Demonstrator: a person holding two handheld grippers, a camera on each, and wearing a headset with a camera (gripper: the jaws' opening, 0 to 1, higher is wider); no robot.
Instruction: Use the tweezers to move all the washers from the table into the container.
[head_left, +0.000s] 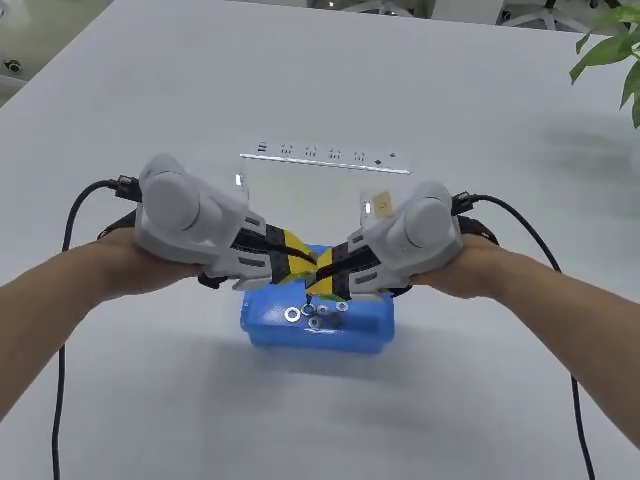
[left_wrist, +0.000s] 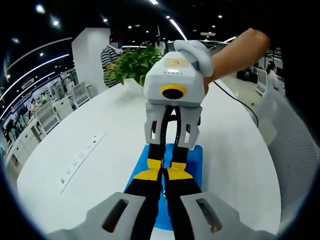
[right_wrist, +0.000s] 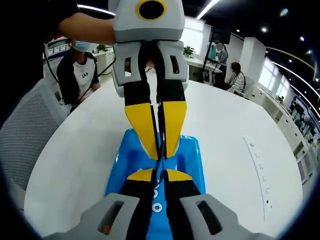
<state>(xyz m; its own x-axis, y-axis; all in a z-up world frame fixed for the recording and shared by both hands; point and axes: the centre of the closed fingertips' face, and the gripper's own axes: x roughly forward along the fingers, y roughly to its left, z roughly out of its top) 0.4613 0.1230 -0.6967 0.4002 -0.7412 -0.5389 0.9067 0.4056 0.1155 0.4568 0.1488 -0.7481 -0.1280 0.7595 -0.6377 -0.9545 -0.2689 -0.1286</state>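
A blue container (head_left: 360, 330) lies on the white table (head_left: 450, 120), with several silver washers (head_left: 292, 314) in it. My left gripper (head_left: 300, 262) and right gripper (head_left: 325, 272) meet tip to tip just above it. Thin dark tweezers (right_wrist: 161, 135) run between the yellow fingertips of both grippers, their point hanging down toward the washers (right_wrist: 157, 207). In the right gripper view my right gripper (right_wrist: 159, 176) is shut on the tweezers, and so is the left gripper (right_wrist: 160, 142) facing it. In the left gripper view my left gripper (left_wrist: 163, 175) nearly touches the right gripper (left_wrist: 166, 164) over the container (left_wrist: 195, 155).
A white power strip (head_left: 325, 157) lies on the table behind the container. A green plant (head_left: 610, 50) stands at the far right edge. Black cables (head_left: 75, 225) trail from both grippers. A mesh chair (right_wrist: 30, 135) and seated people (right_wrist: 77, 70) are beyond the table.
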